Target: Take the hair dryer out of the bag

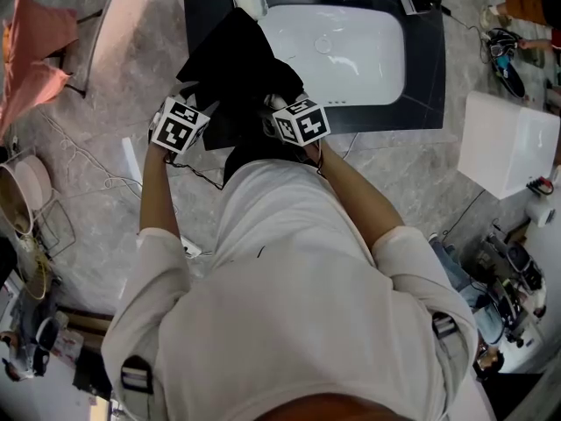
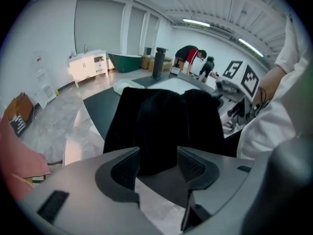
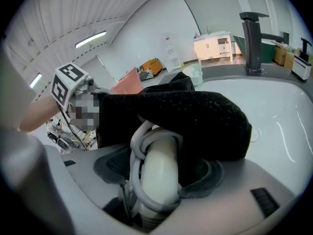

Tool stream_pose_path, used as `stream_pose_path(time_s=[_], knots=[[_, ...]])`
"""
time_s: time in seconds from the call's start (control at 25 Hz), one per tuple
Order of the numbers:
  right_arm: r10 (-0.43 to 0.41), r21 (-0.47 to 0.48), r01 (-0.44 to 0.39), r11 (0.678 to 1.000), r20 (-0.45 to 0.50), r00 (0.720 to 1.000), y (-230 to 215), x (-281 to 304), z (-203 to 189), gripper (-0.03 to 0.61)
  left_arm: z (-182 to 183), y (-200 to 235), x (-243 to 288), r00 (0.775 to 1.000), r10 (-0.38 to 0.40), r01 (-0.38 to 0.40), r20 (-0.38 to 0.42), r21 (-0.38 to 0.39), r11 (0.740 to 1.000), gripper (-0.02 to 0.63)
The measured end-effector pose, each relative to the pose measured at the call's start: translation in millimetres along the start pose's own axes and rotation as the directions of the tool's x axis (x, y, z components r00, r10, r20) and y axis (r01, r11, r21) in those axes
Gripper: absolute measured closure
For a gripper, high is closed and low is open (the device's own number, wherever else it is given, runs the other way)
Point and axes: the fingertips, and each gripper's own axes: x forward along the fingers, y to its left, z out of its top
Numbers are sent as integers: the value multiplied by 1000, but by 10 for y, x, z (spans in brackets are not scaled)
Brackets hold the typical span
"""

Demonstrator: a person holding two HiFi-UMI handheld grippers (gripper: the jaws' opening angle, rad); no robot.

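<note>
The left gripper (image 2: 159, 163) stands wide open and holds nothing, though the black fabric bag (image 1: 232, 68) hangs between its pads at twelve o'clock. The right gripper (image 3: 166, 173) is clamped on the white plastic hair dryer (image 3: 156, 155) by its handle, which is wound with grey cord (image 3: 139, 146); the rest is buried in the bag. With the bag unheld, pulling would likely drag it along, or a cord loop could snag and drop the dryer into the white oval basin (image 1: 351, 51) at one o'clock.
</note>
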Motion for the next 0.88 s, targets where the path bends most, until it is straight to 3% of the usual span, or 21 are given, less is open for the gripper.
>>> stream_pose_path(time_s=[0.08, 0.2, 0.28, 0.52, 0.88], knots=[[4, -12, -4, 1000, -5, 1000, 1, -12, -2, 299, -127, 20, 164, 999, -3, 3, -48, -3, 1000, 367], [12, -27, -12, 1000, -12, 1000, 11, -28, -6, 299, -158, 22, 326, 998, 3, -4, -56, -17, 1000, 381], [17, -35, -17, 999, -14, 1000, 27, -41, -14, 299, -159, 45, 364, 998, 26, -28, -62, -30, 999, 450], [32, -52, -34, 998, -26, 999, 56, -101, -74, 299, -111, 200, 351, 995, 93, -95, -43, -56, 994, 553], [77, -134, -89, 987, -90, 993, 171, -277, -303, 299, 29, 589, 309, 981, 190, -193, -36, -126, 973, 583]])
